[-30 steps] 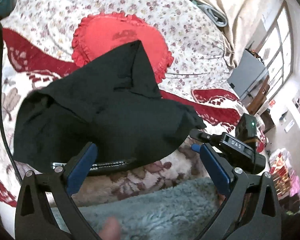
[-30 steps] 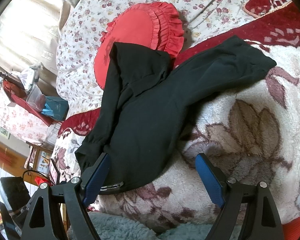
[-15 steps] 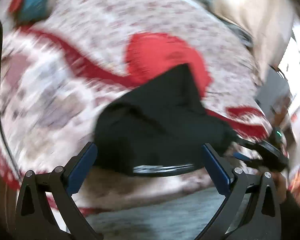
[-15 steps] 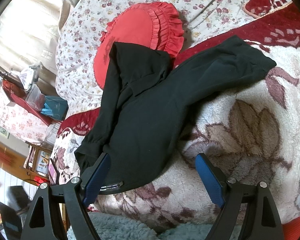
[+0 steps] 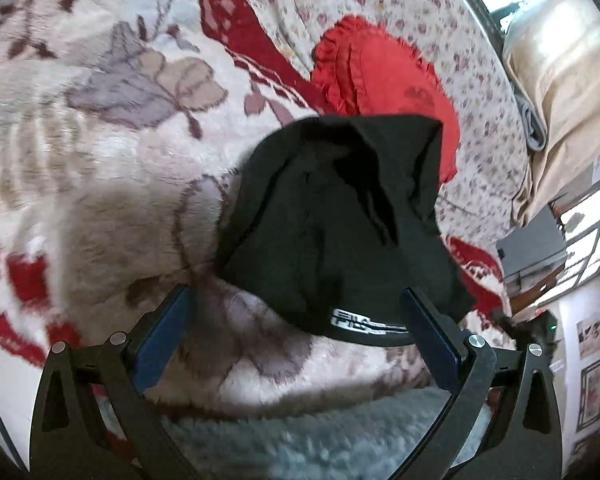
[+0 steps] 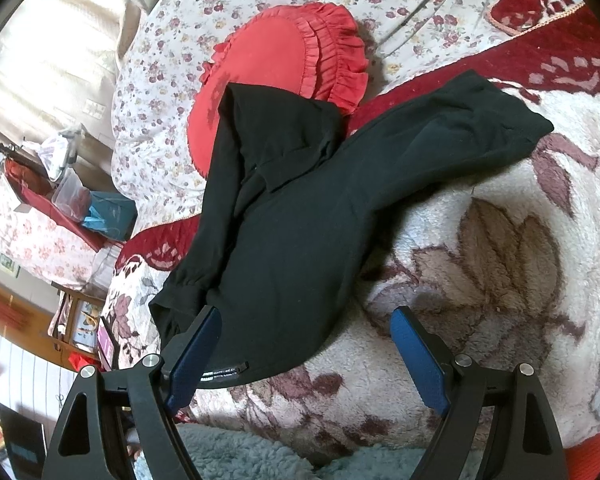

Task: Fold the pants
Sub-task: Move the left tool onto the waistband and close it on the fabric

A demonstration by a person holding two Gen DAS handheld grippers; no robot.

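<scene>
A: Bedroom, floral fleece blanket (image 6: 500, 248) over the bed. Where did the black pants (image 6: 292, 240) lie?

B: Crumpled mid-blanket, waistband at the near edge, one leg overlapping the red heart cushion (image 6: 268, 56).

A: Tongs?

B: Left gripper (image 5: 296, 328) spread wide, empty; right gripper (image 6: 306, 350) likewise, hovering at the waistband.

A: Progress?

B: By my reading, none. No fold made; flattening and every fold remained.

i see the black pants (image 6: 284, 236) lying crumpled on the floral fleece blanket (image 6: 500, 264), waistband with its white-lettered label toward me. one leg stretches out flat to the right; the other is bunched and folded back, its end resting on the red heart-shaped cushion (image 6: 268, 60).
</scene>
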